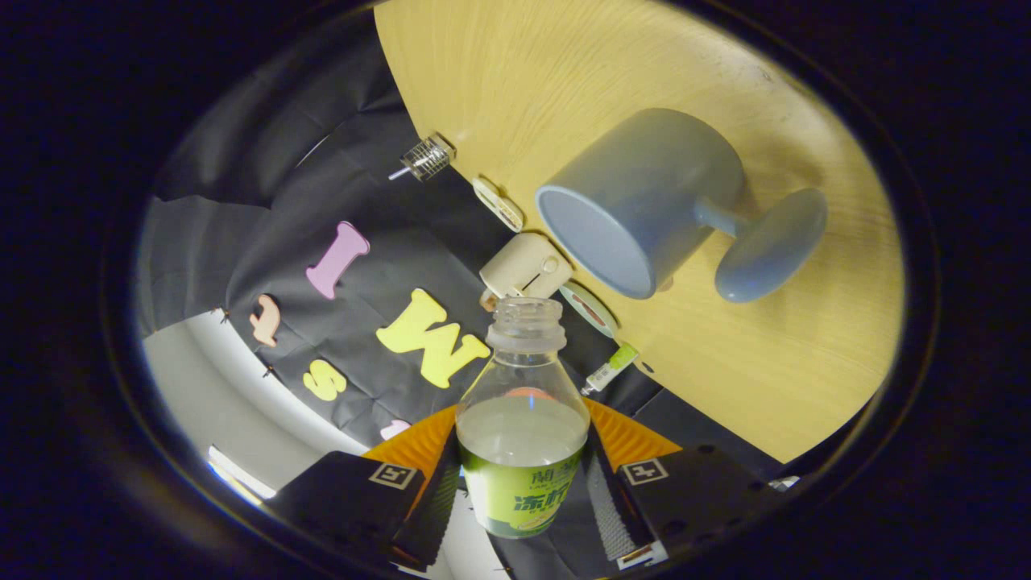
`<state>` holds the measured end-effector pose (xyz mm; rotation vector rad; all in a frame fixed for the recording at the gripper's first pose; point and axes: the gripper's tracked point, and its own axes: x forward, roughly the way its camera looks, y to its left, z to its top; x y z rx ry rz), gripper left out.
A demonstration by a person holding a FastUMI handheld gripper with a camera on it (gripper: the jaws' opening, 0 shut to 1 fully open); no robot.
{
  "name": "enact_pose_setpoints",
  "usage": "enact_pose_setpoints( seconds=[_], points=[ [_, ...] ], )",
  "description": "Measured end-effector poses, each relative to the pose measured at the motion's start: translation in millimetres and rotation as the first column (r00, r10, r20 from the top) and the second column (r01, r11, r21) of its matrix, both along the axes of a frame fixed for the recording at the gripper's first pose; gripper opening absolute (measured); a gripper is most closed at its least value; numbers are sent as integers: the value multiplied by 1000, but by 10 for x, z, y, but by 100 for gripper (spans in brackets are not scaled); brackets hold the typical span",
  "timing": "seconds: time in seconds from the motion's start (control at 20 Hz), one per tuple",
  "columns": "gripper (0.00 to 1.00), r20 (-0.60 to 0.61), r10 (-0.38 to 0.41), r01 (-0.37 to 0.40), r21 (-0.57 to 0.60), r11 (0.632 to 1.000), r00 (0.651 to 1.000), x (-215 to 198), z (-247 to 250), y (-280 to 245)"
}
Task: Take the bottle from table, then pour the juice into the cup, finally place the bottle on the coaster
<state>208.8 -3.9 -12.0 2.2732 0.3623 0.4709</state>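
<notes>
The view is rolled hard over, so the pale wooden tabletop (564,72) stands like a wall ahead and to one side of the fingers, with the booth's black cloth wall (306,209) meeting it along the far edge.

Largest thing on the tabletop is the grey-blue cup (644,201), a wide bowl on a short stem and round foot, standing near the far edge with its open mouth facing the bottle's mouth.

Next in size, the clear plastic bottle (522,419) sits between the two fingers of the gripper (522,491). Both fingers press on its labelled lower body, one on each side, so the claw is pinched closed around the bottle. The bottle has no cap on. Cloudy juice fills it roughly up to the shoulder. Its open neck points away from the fingers toward the cup and lies just short of the cup's rim, not touching it.

Along the far edge of the tabletop, between bottle mouth and cup, lie small items: a cream-coloured block (523,270), a round flat disc (590,310) and a small green-tipped tube (610,367).
</notes>
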Motion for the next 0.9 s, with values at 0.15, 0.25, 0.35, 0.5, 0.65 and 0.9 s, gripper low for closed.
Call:
enact_pose_setpoints(
  seconds=[0.15,0.25,0.35,0.5,0.65,0.9],
  points=[
    [77,6,2,-2,-55,998,1000,16,34,31],
    [77,20,5,-2,-134,991,1000,10,70,59],
    [77,28,8,-1,-255,967,1000,41,55,95],
    [77,79,17,14,-383,924,997,90,94,149],
    [77,180,19,63,-443,894,984,154,231,263],
    [77,281,24,179,-671,719,959,225,257,414]
  ],
)
